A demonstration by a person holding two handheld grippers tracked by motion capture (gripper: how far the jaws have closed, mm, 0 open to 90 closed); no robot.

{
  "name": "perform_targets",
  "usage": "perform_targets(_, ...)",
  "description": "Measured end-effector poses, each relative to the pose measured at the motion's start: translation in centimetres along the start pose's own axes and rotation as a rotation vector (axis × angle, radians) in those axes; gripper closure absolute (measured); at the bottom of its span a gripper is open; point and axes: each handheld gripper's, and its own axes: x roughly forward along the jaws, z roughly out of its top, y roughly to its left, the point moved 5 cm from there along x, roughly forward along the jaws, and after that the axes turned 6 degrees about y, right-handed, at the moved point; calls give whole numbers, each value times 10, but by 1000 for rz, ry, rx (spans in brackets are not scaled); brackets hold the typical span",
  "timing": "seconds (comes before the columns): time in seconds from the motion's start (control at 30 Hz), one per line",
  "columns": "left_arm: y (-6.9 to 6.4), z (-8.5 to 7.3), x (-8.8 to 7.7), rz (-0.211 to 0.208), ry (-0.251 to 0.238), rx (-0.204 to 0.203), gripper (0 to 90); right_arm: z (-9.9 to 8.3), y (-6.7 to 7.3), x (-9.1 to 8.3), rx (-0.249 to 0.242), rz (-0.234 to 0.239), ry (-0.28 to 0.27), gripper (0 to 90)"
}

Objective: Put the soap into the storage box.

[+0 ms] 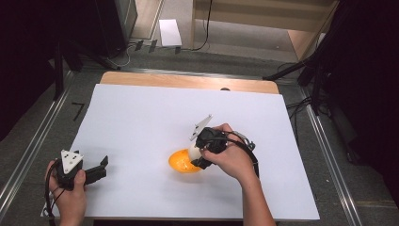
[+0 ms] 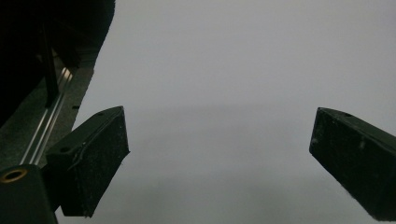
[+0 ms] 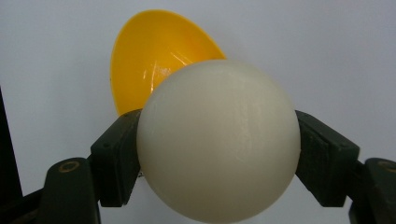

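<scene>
A cream-white ball (image 3: 218,140) sits between the two black jaws of my right gripper (image 3: 218,154), which is shut on it. Behind the ball lies an orange bowl-shaped shell (image 3: 156,58), hollow side up. In the high view the right gripper (image 1: 200,157) holds the white ball (image 1: 194,152) just over the right rim of the orange shell (image 1: 181,161) near the middle of the white sheet. My left gripper (image 1: 102,167) rests at the sheet's front left, jaws wide apart. In the left gripper view its fingers (image 2: 88,163) stand open over bare white surface.
A white sheet (image 1: 141,117) covers the wooden table (image 1: 188,81). Metal rails (image 1: 28,150) run along both sides of the table. Dark stands and cables sit at the far left and right.
</scene>
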Motion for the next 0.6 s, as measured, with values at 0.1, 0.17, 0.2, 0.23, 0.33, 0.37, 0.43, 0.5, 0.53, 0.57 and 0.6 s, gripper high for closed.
perform_targets(0.1,0,0,0,-1,1,-2,50,2,1,1,-4,-2,-2,252)
perform_targets(0.17,0,0,0,0,2,-2,50,7,3,2,-12,-4,-7,252)
perform_targets(0.2,0,0,0,-1,1,-4,50,8,3,3,-19,-3,-4,252)
perform_targets(0.23,1,0,0,0,2,-4,49,9,5,4,-21,1,1,252)
perform_targets(0.33,1,0,0,1,3,-4,48,11,6,7,-31,9,6,252)
perform_targets(0.37,1,0,0,0,3,-4,47,13,6,9,-34,9,14,252)
perform_targets(0.43,1,0,0,0,1,-4,47,14,7,12,-40,12,20,252)
perform_targets(0.5,1,0,0,-1,1,-4,48,16,10,14,-47,21,24,252)
perform_targets(0.53,1,0,0,-1,1,-4,48,16,10,14,-47,21,24,252)
perform_targets(0.57,1,0,0,-3,2,-4,48,16,12,16,-48,26,38,252)
perform_targets(0.6,1,0,0,-1,2,-5,48,16,12,17,-52,25,39,252)
